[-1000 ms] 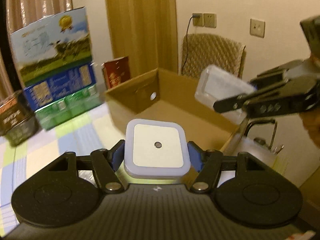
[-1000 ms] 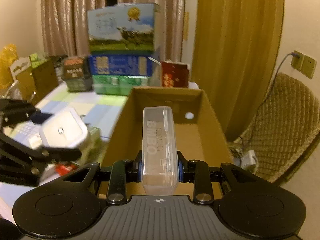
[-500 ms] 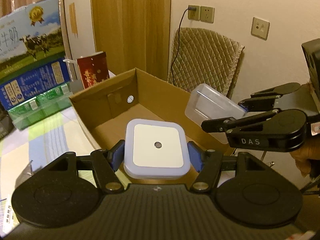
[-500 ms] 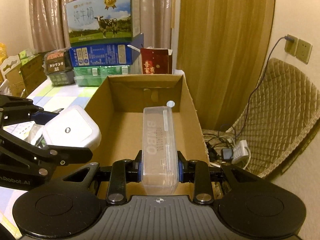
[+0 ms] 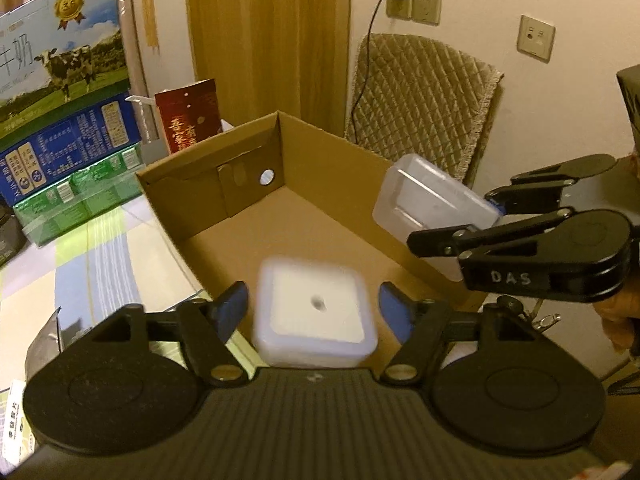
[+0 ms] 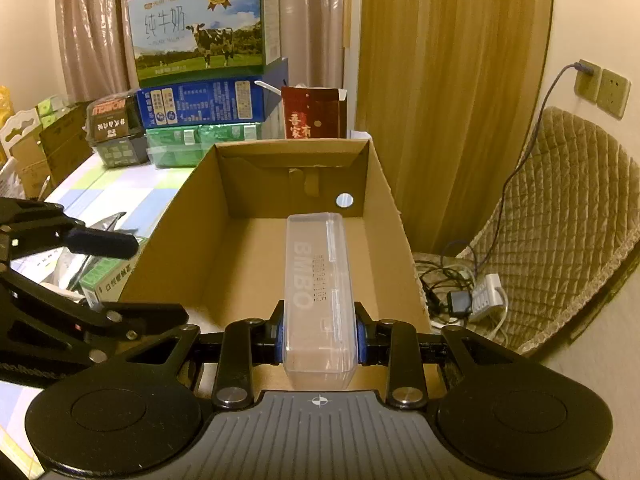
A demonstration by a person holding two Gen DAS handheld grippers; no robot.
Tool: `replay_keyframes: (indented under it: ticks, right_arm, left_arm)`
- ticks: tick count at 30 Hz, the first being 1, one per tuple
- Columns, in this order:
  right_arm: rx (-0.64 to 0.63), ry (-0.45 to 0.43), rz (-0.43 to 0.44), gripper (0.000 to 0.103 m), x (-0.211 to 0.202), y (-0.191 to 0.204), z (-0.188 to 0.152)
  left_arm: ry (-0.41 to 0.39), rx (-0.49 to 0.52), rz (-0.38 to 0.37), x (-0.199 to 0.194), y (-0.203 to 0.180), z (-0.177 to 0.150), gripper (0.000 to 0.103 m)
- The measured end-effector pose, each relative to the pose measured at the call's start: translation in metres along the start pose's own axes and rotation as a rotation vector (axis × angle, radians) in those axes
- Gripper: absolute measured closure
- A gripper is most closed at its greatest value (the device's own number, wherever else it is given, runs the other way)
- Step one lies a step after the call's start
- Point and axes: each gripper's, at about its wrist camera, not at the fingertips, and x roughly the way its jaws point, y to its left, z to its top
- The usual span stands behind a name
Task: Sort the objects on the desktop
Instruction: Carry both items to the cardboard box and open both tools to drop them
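The left claw (image 5: pixel 314 306) has just been opening: its blue pads stand clear on both sides of the blurred white night light (image 5: pixel 315 312), which sits between them over the near end of the carton (image 5: pixel 240 152). Only the left view shows this light; in the right view the left claw's pad (image 6: pixel 100 242) appears bare. The right claw (image 6: pixel 319 338) is clamped on a clear case (image 6: pixel 318 288) that reaches ahead over the carton floor.
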Motion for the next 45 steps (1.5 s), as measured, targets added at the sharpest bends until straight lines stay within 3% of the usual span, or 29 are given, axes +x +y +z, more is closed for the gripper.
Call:
replay_keyframes:
  ticks: [14,16,18,35,41,45]
  right_arm:
    - [0.009,0.002,0.0,0.074,0.006,0.008,-0.001]
    - [0.013,0.002,-0.009,0.058,0.007,0.009,0.0]
    - [0.011,-0.006,-0.006,0.051,0.006,0.01,0.001]
    - [-0.015,-0.053,-0.003,0.037,-0.029,0.035,0.003]
    - [-0.038,-0.081,0.019,0.022,-0.046,0.056,0.004]
    - [-0.054,-0.099,0.04,0.007,-0.054,0.072,0.006]
  left_arm:
    - [-0.034,0.01,0.047,-0.023,0.005,0.001,0.034]
    - [-0.035,0.003,0.053,-0.025,0.008,-0.001,0.034]
    - [-0.036,-0.003,0.06,-0.028,0.01,-0.002,0.034]
    - [-0.05,-0.038,0.131,-0.066,0.032,-0.022,0.031]
    - [-0.062,-0.049,0.164,-0.088,0.037,-0.03,0.029]
    - [-0.076,-0.072,0.185,-0.105,0.043,-0.036,0.023]
